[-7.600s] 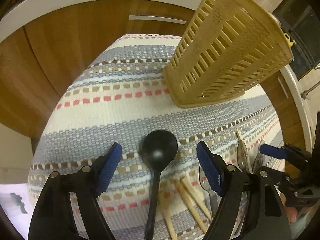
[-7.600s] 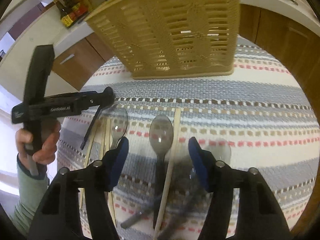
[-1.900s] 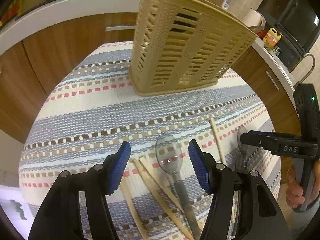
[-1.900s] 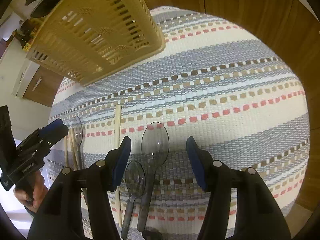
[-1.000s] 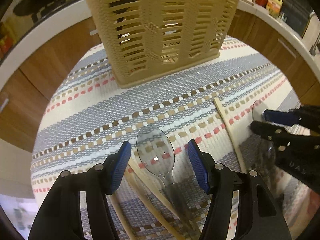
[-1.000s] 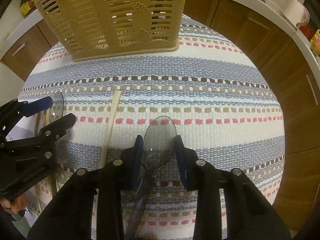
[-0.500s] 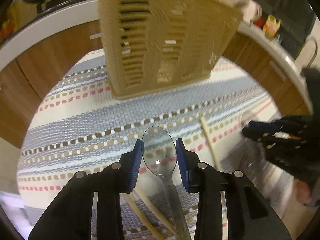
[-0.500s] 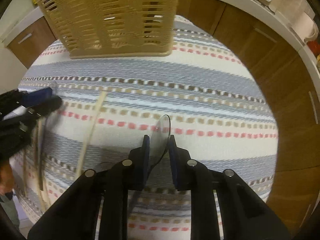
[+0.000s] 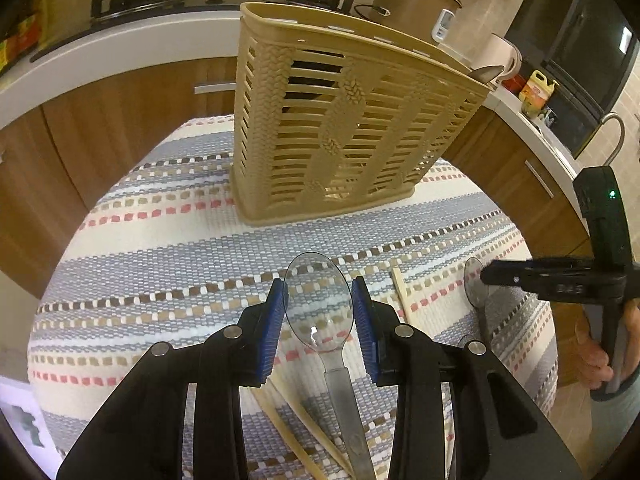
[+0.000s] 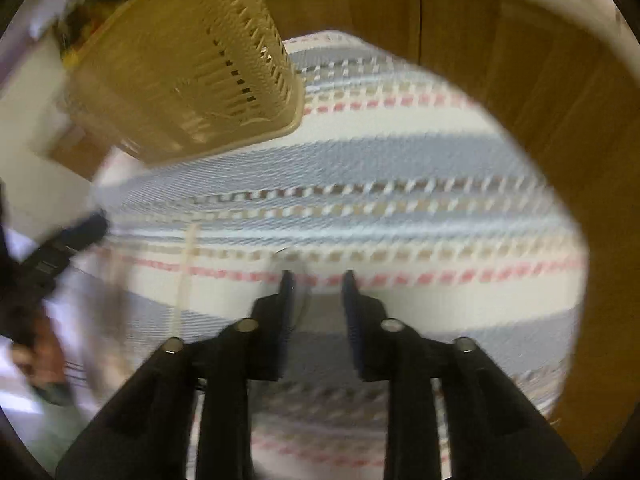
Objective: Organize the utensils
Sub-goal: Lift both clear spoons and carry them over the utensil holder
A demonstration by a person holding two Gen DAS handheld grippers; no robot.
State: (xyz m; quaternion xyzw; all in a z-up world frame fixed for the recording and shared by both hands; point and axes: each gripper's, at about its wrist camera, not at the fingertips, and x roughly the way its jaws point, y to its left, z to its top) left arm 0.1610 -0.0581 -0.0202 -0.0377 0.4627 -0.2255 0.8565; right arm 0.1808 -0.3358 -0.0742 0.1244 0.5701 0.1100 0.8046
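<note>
Here the left gripper (image 9: 319, 312) pinches the bowl of a clear plastic spoon (image 9: 318, 300) between its blue pads (image 9: 272, 328), its handle running back under the claw over wooden chopsticks (image 9: 308, 432). Beyond, the beige slotted utensil basket (image 9: 340, 128) stands upright near the far edge of the striped tablecloth (image 9: 160, 248). The right gripper (image 10: 316, 284) is blurred; its jaws sit narrow, something clear by the left pad, but I cannot tell whether it grips.
</note>
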